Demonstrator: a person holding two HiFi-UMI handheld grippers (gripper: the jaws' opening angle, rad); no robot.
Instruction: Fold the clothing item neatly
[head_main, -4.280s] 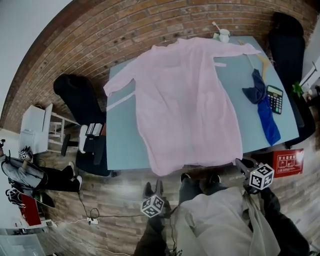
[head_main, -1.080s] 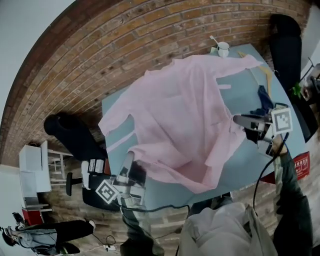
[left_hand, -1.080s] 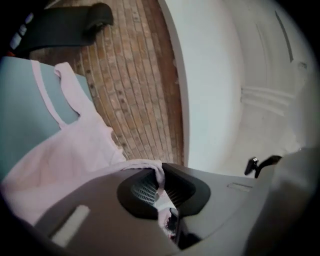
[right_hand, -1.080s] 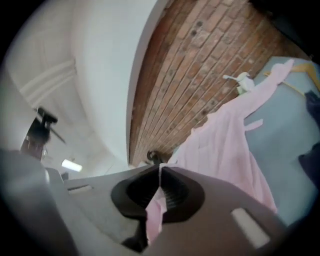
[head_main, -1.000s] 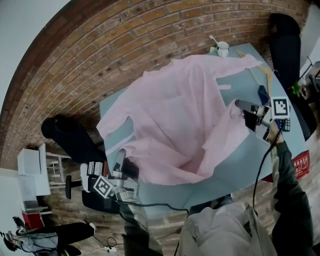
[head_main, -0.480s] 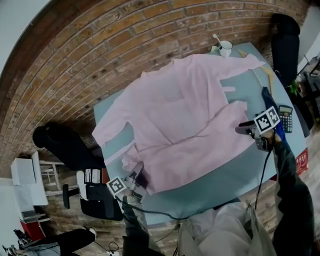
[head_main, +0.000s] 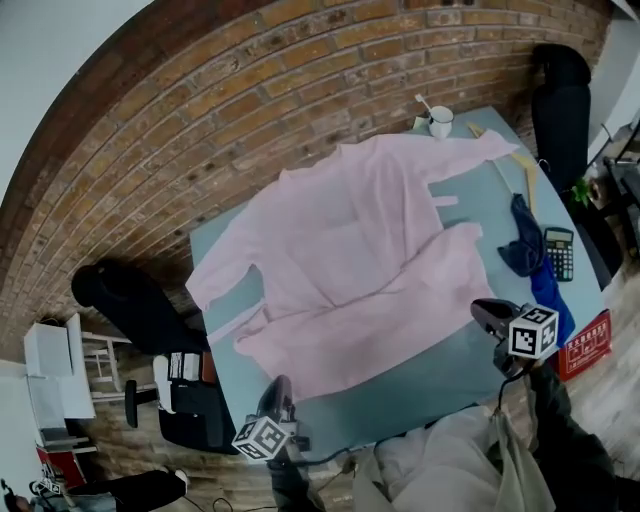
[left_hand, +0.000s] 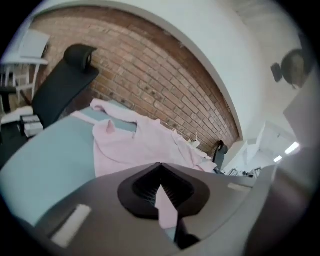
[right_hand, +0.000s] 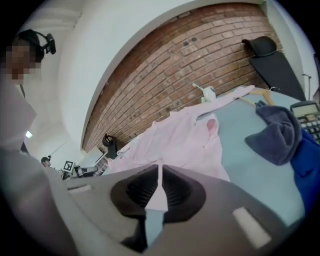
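A pink long-sleeved garment (head_main: 370, 250) lies spread on the light blue table (head_main: 440, 370), its lower part folded up over its middle. My left gripper (head_main: 280, 390) hangs just off the table's near-left edge, shut and empty; in the left gripper view the garment (left_hand: 130, 145) lies beyond its tips (left_hand: 160, 167). My right gripper (head_main: 487, 311) sits at the near-right edge, clear of the cloth. Its jaws have just been closing, and their tips (right_hand: 160, 167) meet with nothing between them. The garment (right_hand: 185, 140) lies ahead of them.
A crumpled blue cloth (head_main: 525, 250), a calculator (head_main: 560, 252) and a wooden hanger (head_main: 520, 160) lie on the table's right side. A white cup (head_main: 438, 122) stands at the far edge. Black chairs (head_main: 130, 300) (head_main: 560, 90) flank the table before a brick wall.
Both grippers carried the lifted hem over the garment, let it go and drew back down to the table's near edge. The hem now lies flat across the middle.
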